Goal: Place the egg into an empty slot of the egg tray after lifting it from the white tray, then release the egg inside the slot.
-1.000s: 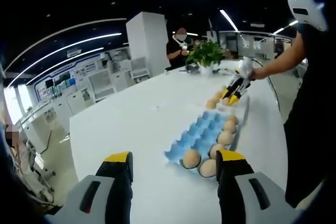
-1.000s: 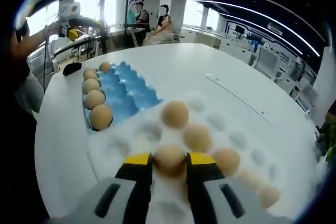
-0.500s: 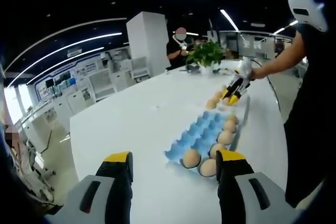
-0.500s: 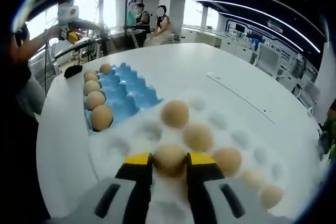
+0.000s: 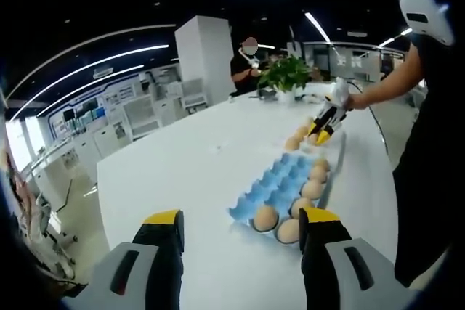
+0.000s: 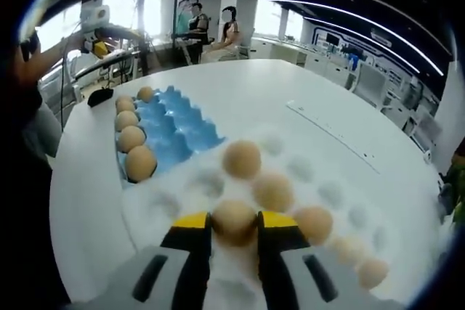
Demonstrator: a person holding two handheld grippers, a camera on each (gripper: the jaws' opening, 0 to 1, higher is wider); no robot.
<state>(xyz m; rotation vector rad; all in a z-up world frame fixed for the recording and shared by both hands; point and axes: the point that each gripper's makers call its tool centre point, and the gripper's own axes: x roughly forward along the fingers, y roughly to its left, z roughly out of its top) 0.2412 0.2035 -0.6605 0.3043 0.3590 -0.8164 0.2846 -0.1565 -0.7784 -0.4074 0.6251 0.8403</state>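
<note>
Egg (image 6: 234,221) sits clamped in your right gripper (image 6: 234,227), low over the white tray (image 6: 182,205) | blue egg tray (image 6: 178,130) lies just beyond | left gripper (image 5: 240,231) wide, idle | risk: squeeze cracks shell, or lift knocks neighbouring eggs.

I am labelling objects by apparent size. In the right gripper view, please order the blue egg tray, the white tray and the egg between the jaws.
1. white tray
2. blue egg tray
3. egg held by the right tool, though nearness enlarges it.
</note>
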